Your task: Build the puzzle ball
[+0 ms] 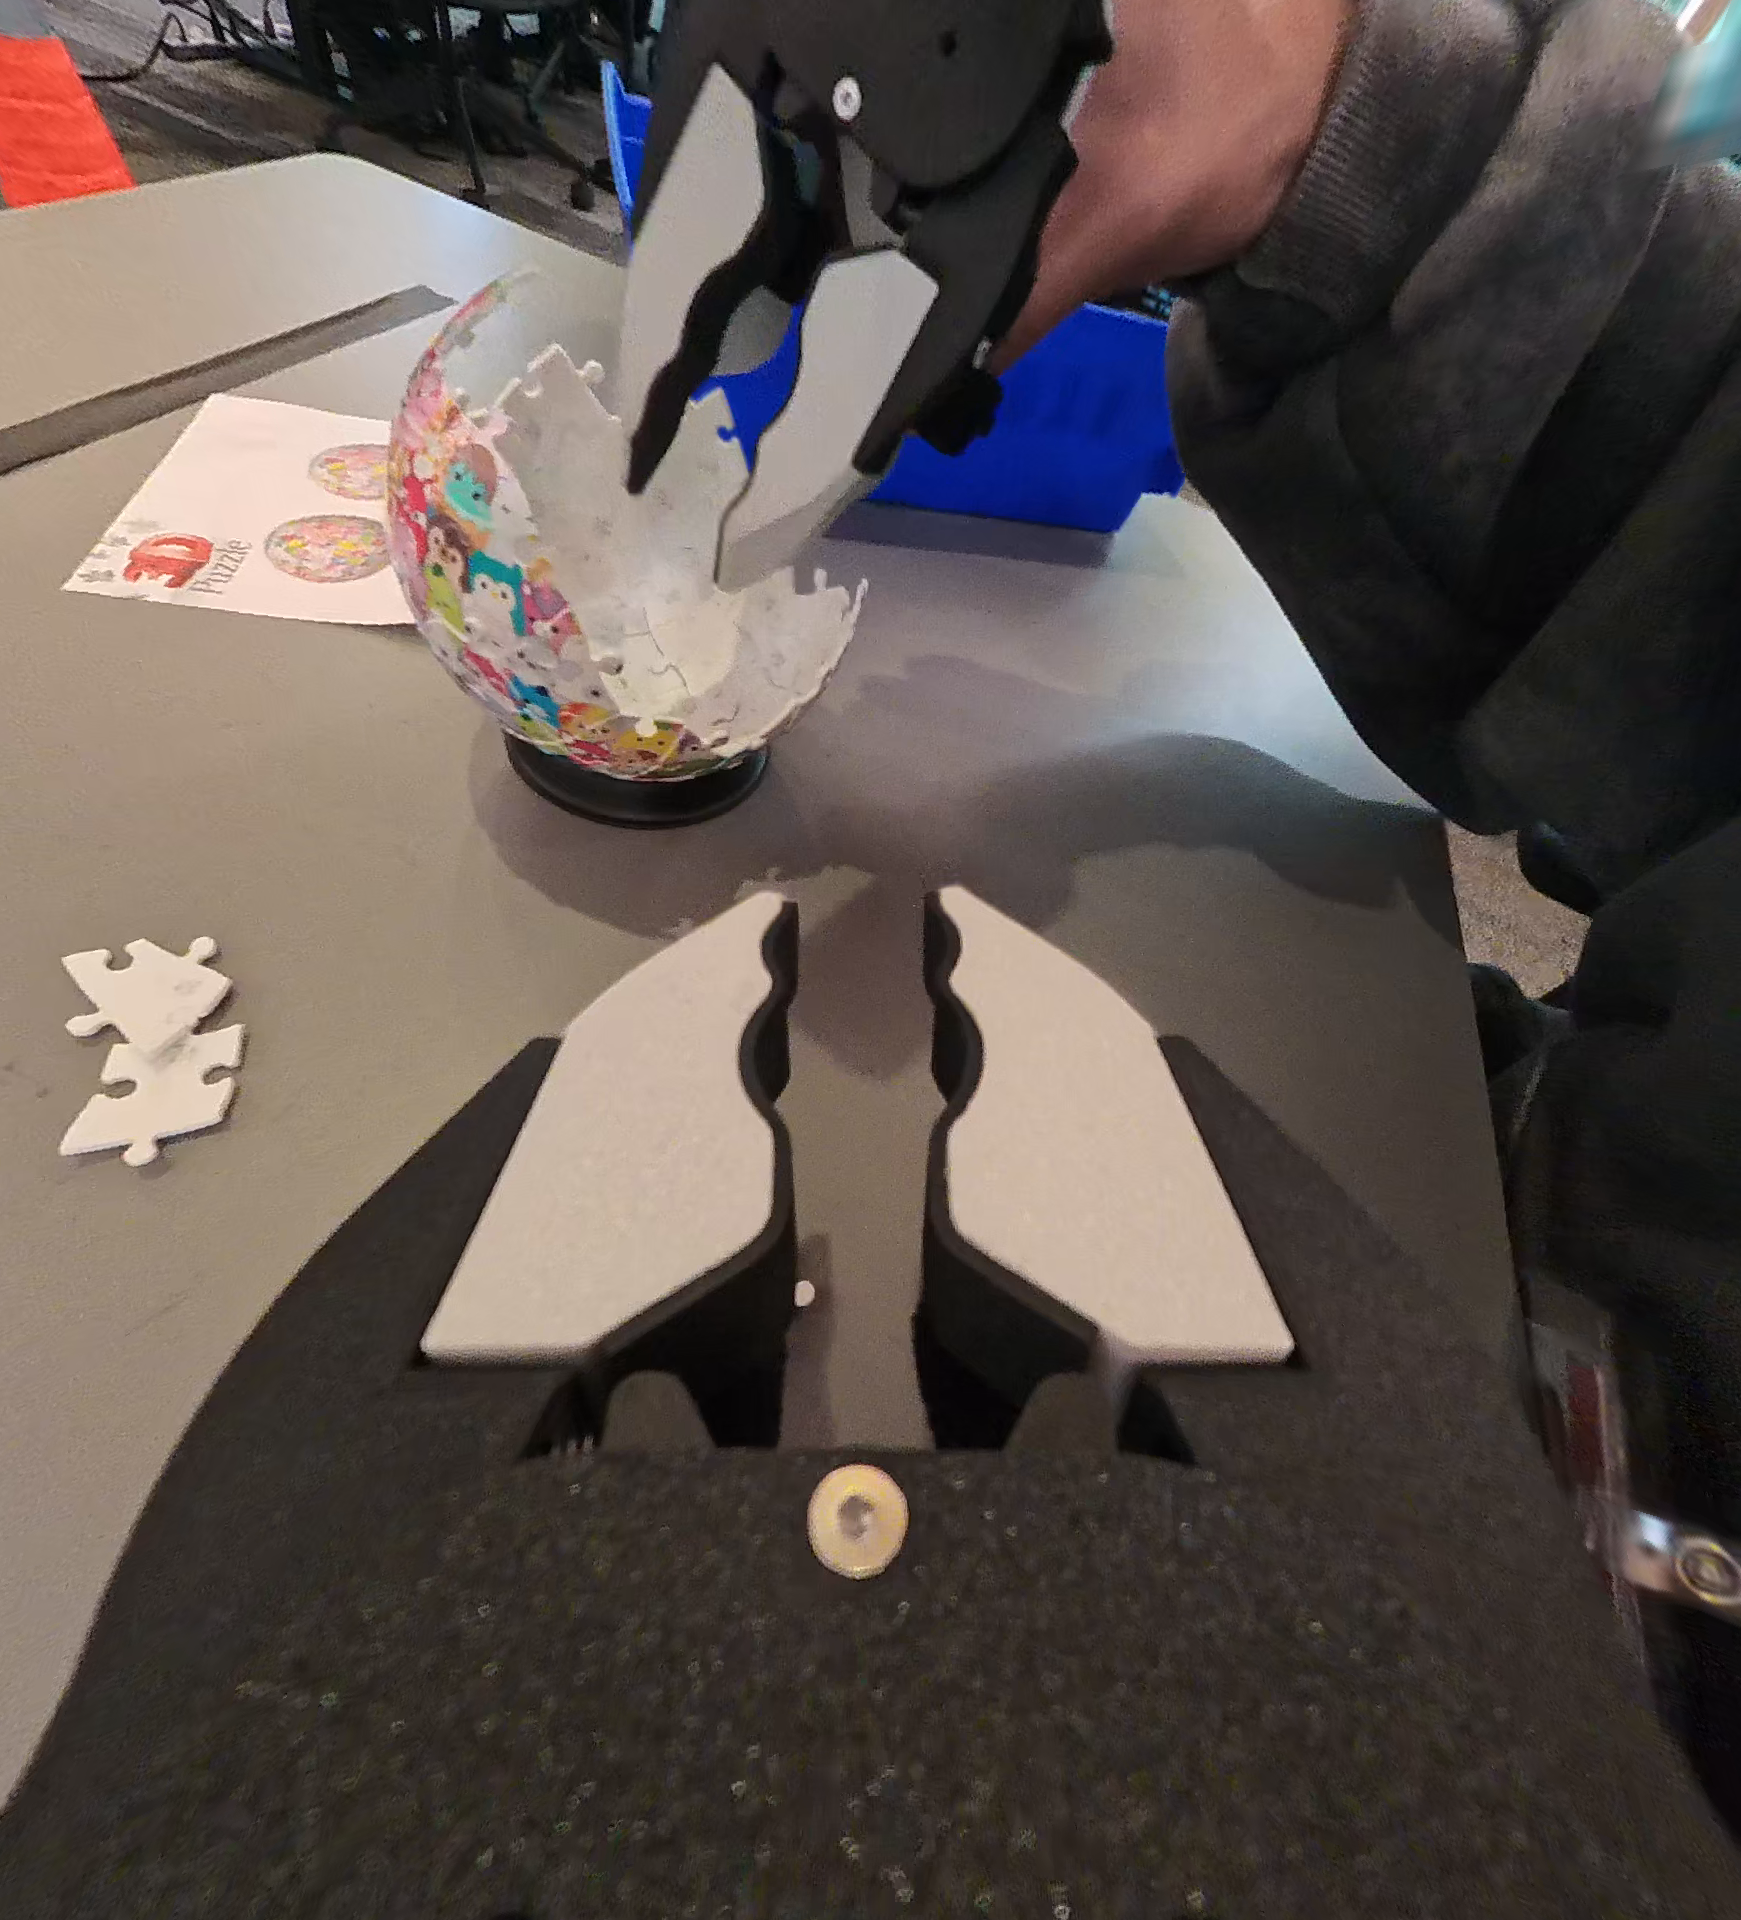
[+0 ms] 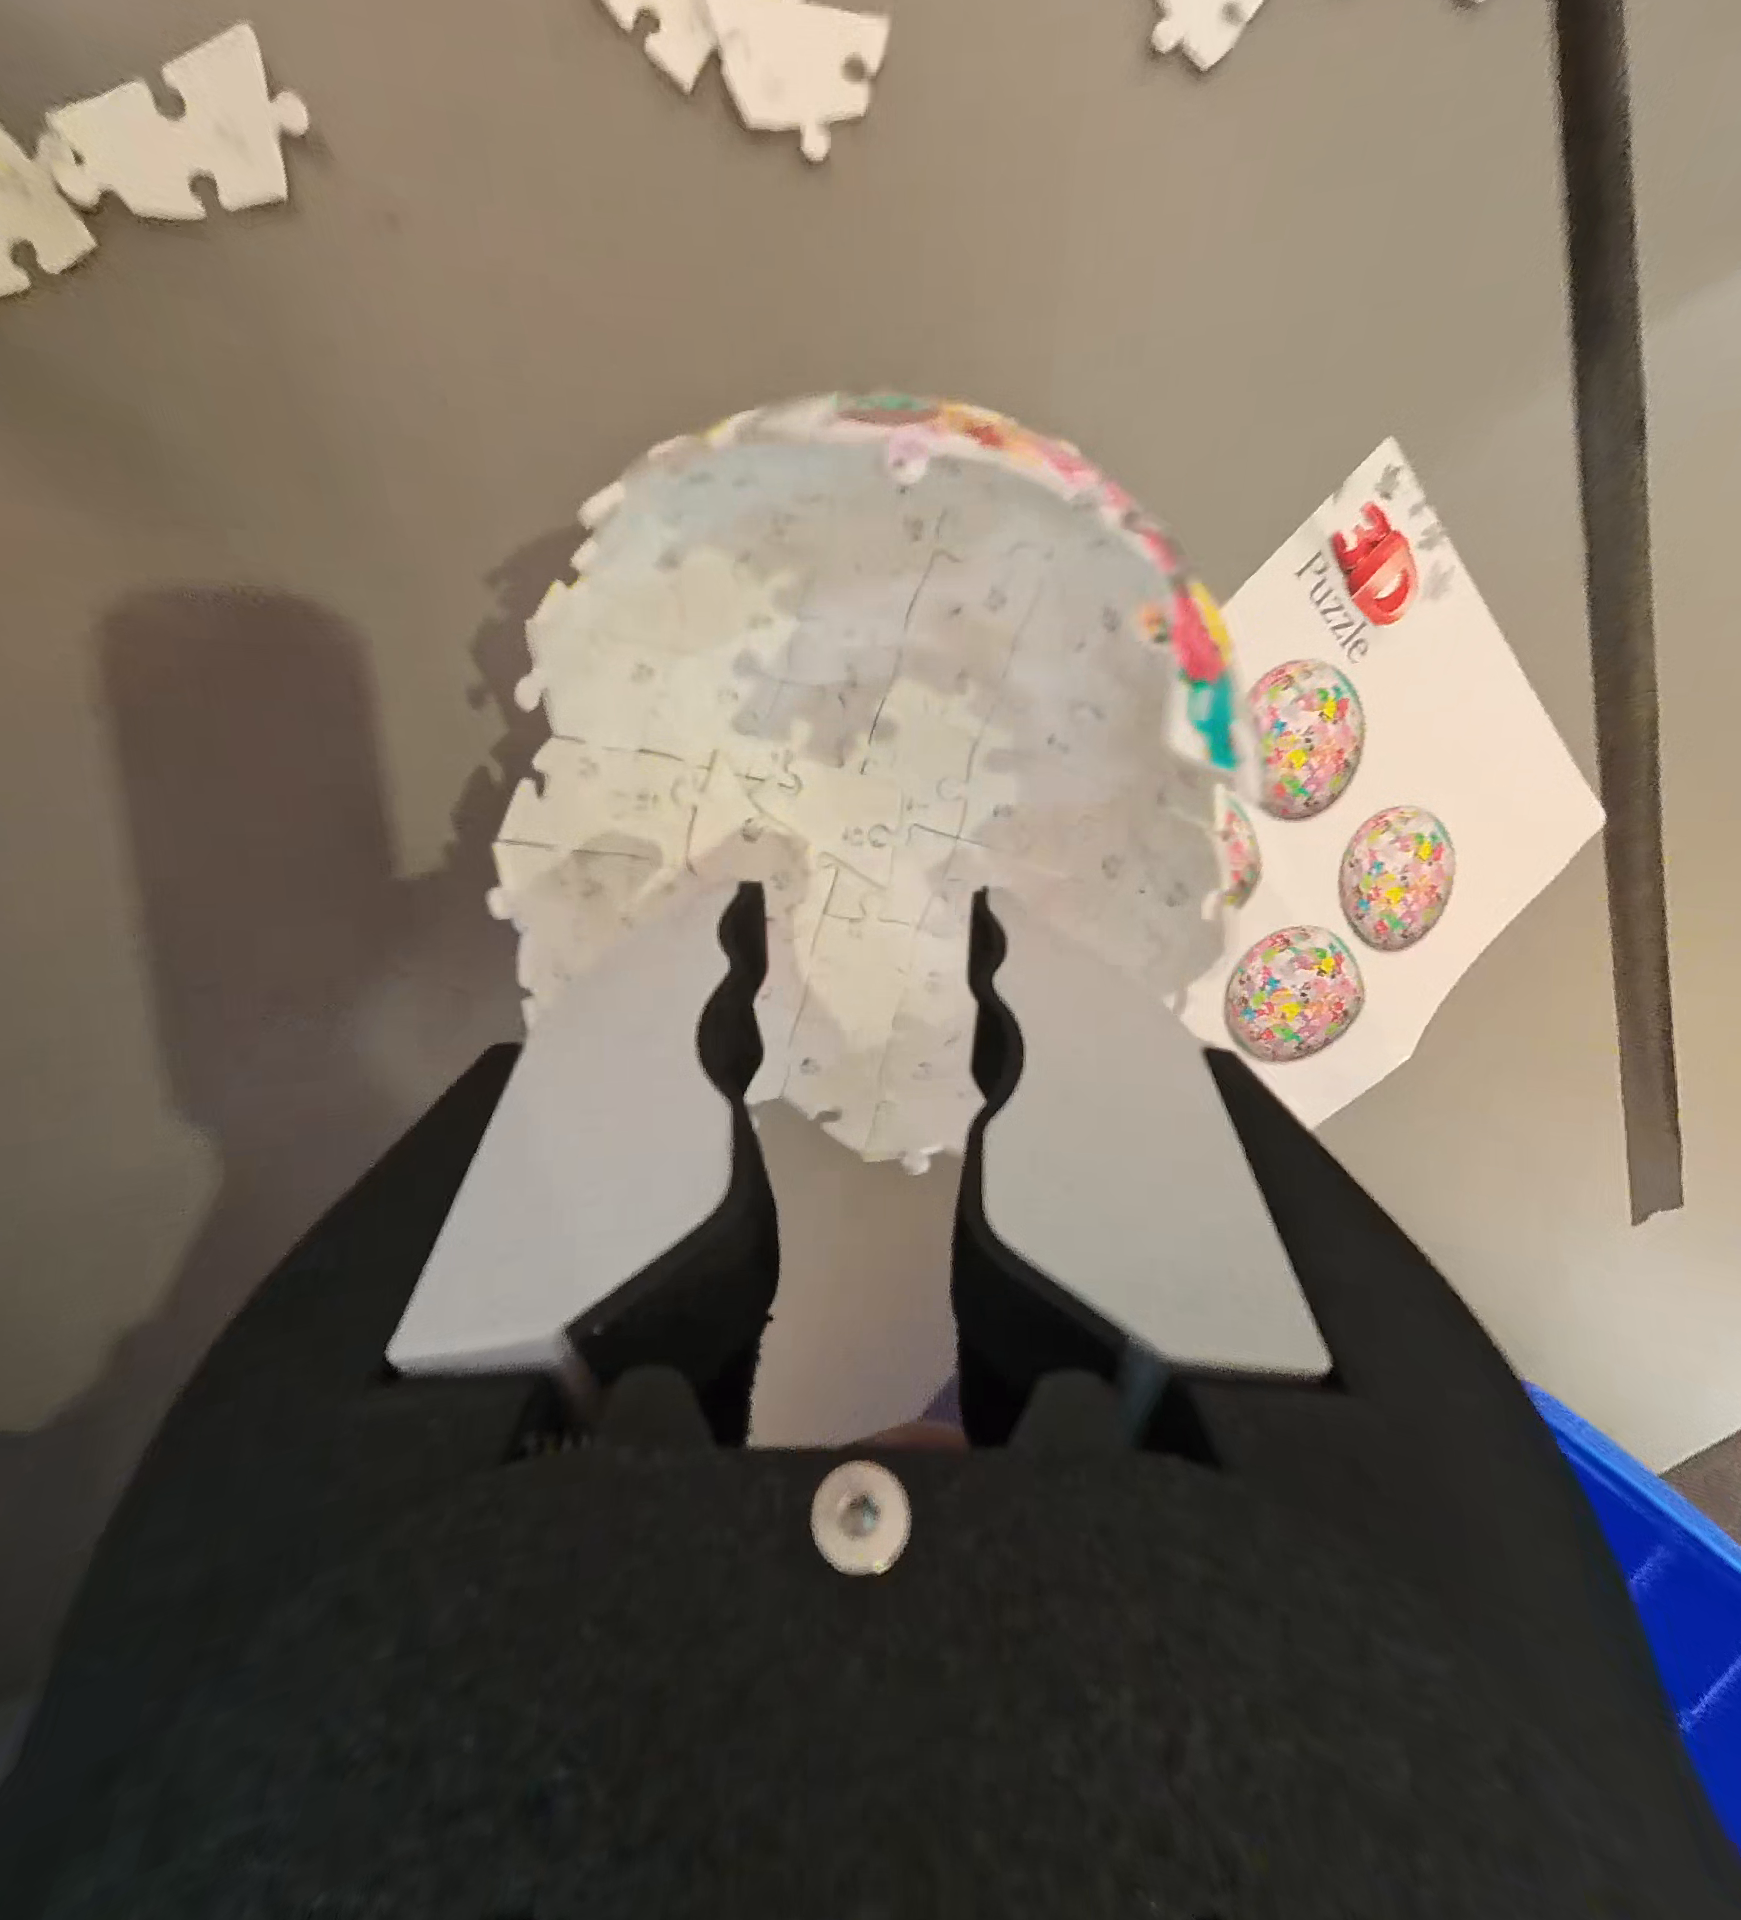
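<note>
On the grey table's (image 1: pixel 222 779) left, loose pieces (image 1: pixel 154 1044) are lying face-down while the left gripper (image 1: pixel 861 914) is hovering open and empty. Further right, the right gripper (image 1: pixel 684 530), parted and empty, is reaching into the half-built puzzle ball (image 1: pixel 575 582) on its black stand (image 1: pixel 637 792); a careless nudge risks popping pieces loose or tipping it off.

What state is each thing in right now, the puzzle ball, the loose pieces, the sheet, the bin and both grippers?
Puzzle ball: partly built, open shell, sitting on a black stand.
Loose pieces: unattached, white side up on the table.
Instruction sheet: flat beside the ball.
Blue bin: behind the ball, contents hidden.
Left gripper: open, empty, above the table.
Right gripper: open, reaching into the shell; no piece seen between its fingers.
</note>
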Tool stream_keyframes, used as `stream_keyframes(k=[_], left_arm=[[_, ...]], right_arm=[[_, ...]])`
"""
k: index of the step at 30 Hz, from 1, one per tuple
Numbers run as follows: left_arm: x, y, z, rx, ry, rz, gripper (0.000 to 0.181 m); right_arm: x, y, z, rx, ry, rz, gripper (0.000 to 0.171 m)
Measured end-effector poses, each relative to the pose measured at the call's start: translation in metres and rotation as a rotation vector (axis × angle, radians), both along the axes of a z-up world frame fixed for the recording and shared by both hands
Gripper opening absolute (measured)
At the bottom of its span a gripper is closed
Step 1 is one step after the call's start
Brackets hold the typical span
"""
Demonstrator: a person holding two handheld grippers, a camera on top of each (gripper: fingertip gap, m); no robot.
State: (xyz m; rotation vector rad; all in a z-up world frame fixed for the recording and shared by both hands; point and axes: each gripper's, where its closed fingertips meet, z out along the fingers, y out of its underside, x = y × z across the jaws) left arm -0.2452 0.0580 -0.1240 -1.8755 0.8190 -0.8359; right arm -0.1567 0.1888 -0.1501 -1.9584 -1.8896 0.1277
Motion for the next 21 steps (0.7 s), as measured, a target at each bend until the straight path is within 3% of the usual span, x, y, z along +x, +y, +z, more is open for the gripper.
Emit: stream_keyframes(k=[6,11,14,17,21], left_arm=[[-0.006,0.012,-0.010,0.043,0.080,0.048,0.023],[-0.020,0.014,-0.016,0.020,0.069,0.117,0.043],[-0.026,0.008,-0.014,0.004,0.024,0.146,0.058],[-0.027,0.005,-0.009,0.022,-0.034,0.155,0.057],[-0.030,0.008,-0.001,0.073,-0.057,0.196,0.059]], right_arm=[[-0.021,-0.028,0.043,-0.108,0.427,-0.022,0.037],[-0.009,-0.070,0.060,0.016,0.792,-0.103,0.040],[0.008,-0.094,0.045,0.087,0.883,-0.195,0.049],[0.022,-0.114,0.034,0.147,0.889,-0.206,0.052],[0.029,-0.115,0.050,0.273,0.893,-0.174,0.049]])
